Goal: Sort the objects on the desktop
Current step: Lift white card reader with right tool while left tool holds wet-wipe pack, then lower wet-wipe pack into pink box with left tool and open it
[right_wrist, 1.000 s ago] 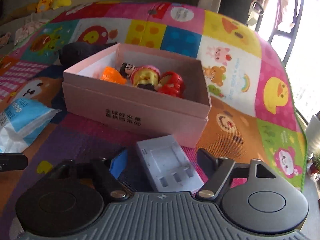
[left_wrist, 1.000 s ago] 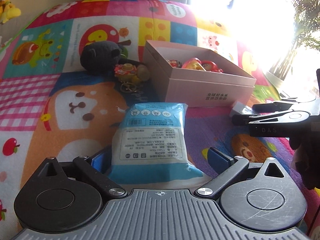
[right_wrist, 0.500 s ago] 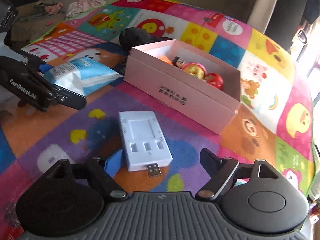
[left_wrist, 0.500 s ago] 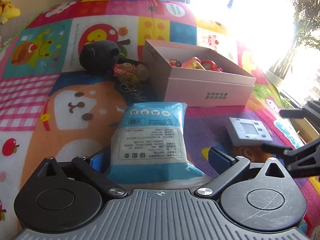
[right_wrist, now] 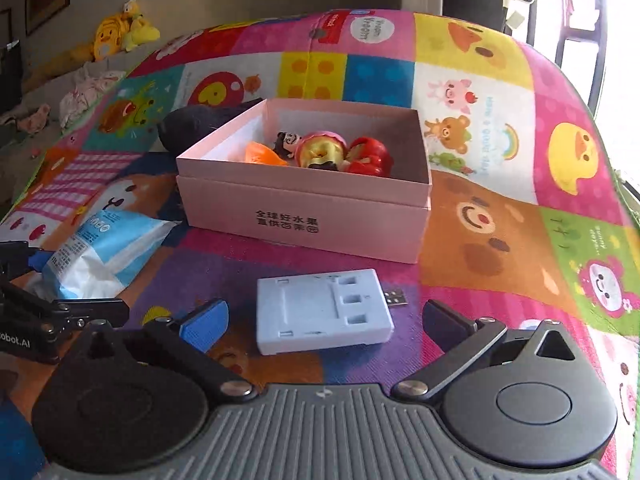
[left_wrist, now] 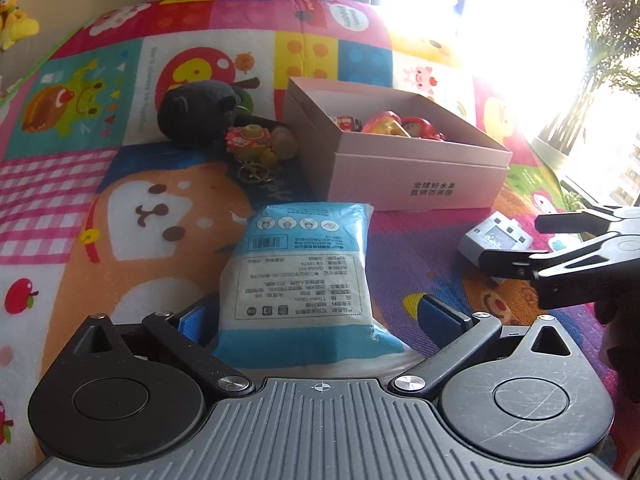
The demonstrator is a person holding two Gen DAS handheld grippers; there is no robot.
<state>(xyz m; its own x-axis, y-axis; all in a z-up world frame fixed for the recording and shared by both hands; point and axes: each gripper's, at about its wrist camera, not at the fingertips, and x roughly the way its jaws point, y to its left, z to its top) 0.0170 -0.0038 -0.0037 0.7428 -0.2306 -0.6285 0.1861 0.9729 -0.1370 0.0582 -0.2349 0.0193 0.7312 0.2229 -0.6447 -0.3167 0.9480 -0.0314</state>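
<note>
A blue and white tissue pack (left_wrist: 304, 280) lies on the colourful mat between the open fingers of my left gripper (left_wrist: 312, 316); it also shows in the right wrist view (right_wrist: 100, 252). A white USB charger (right_wrist: 324, 316) lies flat between the open fingers of my right gripper (right_wrist: 320, 320); it also shows in the left wrist view (left_wrist: 496, 240). An open pink box (right_wrist: 304, 208) holds several small toy figures (right_wrist: 340, 154); it also shows in the left wrist view (left_wrist: 400, 160).
A dark plush toy (left_wrist: 200, 112) and a toy keychain (left_wrist: 256, 148) lie left of the box. The right gripper (left_wrist: 568, 256) reaches in at the right of the left view. Yellow plush toys (right_wrist: 120, 36) sit far back. A bright window is on the right.
My right gripper swung around the charger, which now lies crosswise with its USB plug pointing right. The left gripper and tissue pack have stayed put.
</note>
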